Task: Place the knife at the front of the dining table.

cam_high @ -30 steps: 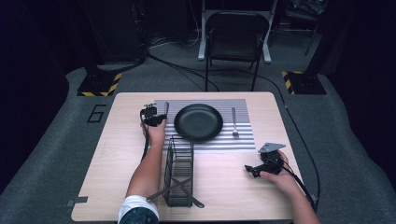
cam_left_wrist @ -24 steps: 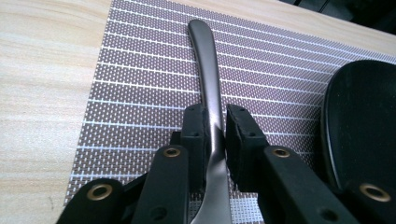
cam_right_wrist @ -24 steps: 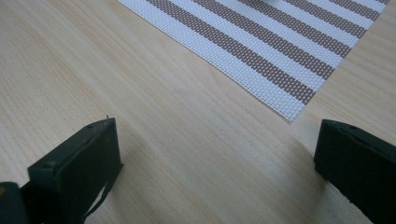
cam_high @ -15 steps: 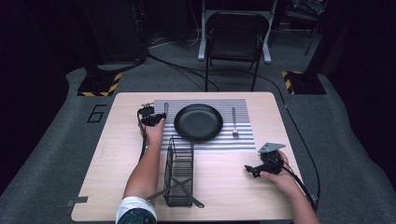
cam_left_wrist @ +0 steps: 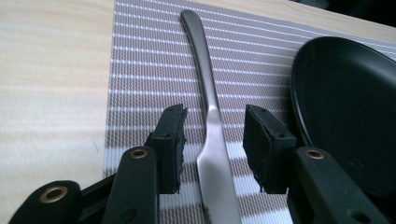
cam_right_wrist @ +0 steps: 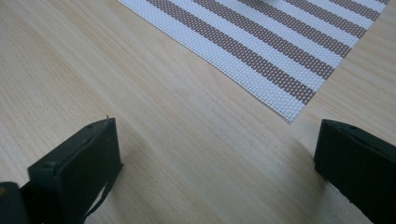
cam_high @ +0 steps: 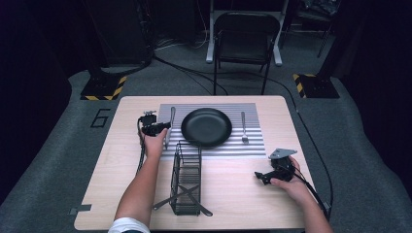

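A silver knife [cam_left_wrist: 212, 116] lies flat on the striped placemat [cam_left_wrist: 140, 70], left of a black plate [cam_left_wrist: 345, 107]. My left gripper [cam_left_wrist: 215, 116] is open, low over the mat, one jaw on either side of the knife's blade with a gap on both sides. From above, the left gripper [cam_high: 153, 127] sits at the mat's left edge beside the knife [cam_high: 170, 121] and the plate [cam_high: 206, 127]. A fork [cam_high: 244, 127] rests right of the plate. My right gripper [cam_right_wrist: 217, 135] is wide open over bare wood near the mat's corner [cam_right_wrist: 289, 112]; in the high view the right gripper [cam_high: 272, 174] is at the near right.
A black wire basket [cam_high: 186, 177] lies on the wooden table [cam_high: 111, 194] near its front middle, with metal utensils [cam_high: 163, 203] sticking out at its near end. A folding chair [cam_high: 245, 39] stands beyond the far edge, with cables on the floor.
My left gripper has drawn back slightly toward the near edge, along the knife. The right gripper has stayed where it was.
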